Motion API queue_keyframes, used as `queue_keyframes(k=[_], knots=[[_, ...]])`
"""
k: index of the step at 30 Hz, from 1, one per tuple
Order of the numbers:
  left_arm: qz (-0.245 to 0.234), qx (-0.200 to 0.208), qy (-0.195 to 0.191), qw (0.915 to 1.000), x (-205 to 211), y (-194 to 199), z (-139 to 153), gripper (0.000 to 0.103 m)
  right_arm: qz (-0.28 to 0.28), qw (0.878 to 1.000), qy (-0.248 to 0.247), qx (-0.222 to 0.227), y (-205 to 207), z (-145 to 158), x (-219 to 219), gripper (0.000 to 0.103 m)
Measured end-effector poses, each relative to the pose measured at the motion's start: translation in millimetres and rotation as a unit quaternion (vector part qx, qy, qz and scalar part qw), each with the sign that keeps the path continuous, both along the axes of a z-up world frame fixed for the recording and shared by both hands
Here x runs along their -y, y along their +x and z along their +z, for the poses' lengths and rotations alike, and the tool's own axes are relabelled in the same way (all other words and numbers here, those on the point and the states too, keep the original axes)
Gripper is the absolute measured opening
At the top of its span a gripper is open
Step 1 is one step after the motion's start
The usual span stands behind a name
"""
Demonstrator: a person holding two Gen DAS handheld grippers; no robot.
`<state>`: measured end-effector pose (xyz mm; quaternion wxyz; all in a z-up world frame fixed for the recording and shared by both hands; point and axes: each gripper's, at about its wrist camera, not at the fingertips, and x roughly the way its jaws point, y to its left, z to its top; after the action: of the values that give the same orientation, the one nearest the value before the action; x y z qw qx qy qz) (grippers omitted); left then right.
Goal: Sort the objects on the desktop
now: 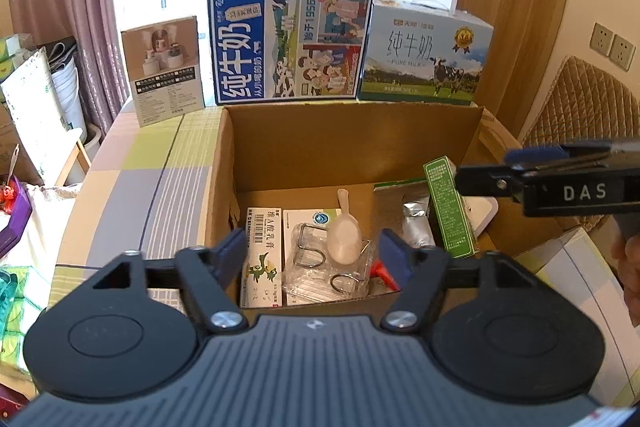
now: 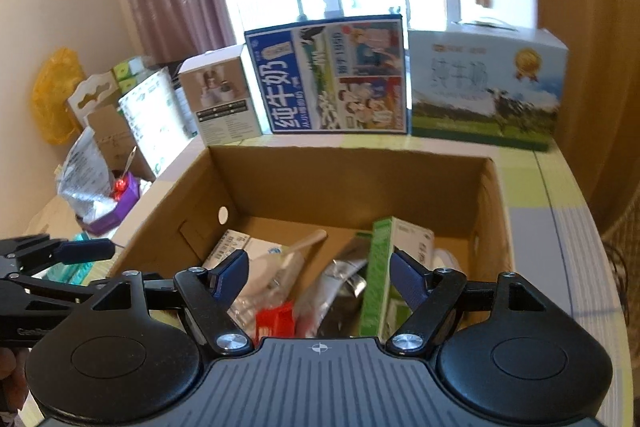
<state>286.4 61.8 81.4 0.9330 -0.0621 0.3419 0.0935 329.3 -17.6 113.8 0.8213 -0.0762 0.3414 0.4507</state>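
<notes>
We hold both tools above open cardboard box (image 1: pixel 348 151) on checked surface (image 1: pixel 160 163). Left tool (image 1: pixel 314 251) over box's near edge, fingers apart, empty. Right tool (image 2: pixel 318 277) over box's near edge too, fingers apart, empty.

Inside box: ointment carton (image 1: pixel 262 255) at left wall; clear plastic hooks (image 1: pixel 320 263) and white scoop (image 1: pixel 344 235) mid-floor; red piece (image 1: pixel 384 273) near front; foil pouch (image 1: pixel 416 223) and upright green carton (image 1: pixel 450 203) toward right wall.

Behind box: blue milk carton (image 1: pixel 290 45), pale milk case (image 1: pixel 426 55), small product box (image 1: pixel 166 71).
</notes>
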Motion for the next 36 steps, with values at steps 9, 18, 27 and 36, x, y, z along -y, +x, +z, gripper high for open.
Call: queue_keyframes(k=[9, 18, 27, 36], knots=[[0.008, 0.014, 0.001, 0.9999, 22.4, -29.6, 18.6, 0.101, -0.021, 1.0, 0.013, -0.004, -24.4, 24.6, 44.4, 0.094], [0.015, 0.008, -0.007, 0.9998, 51.2, -67.6, 37.4, 0.102, -0.031, 0.999, -0.001, -0.015, -58.2, 37.7, 85.3, 0.101], [0.045, 0.003, -0.034, 0.9984, 75.5, -114.3, 51.4, 0.102, -0.048, 0.998, -0.023, -0.044, -94.2, 34.5, 127.4, 0.101], [0.046, -0.004, -0.034, 0.9984, 106.8, -154.9, 68.6, 0.102, -0.063, 0.997, -0.028, -0.036, -128.5, 49.1, 165.8, 0.101]])
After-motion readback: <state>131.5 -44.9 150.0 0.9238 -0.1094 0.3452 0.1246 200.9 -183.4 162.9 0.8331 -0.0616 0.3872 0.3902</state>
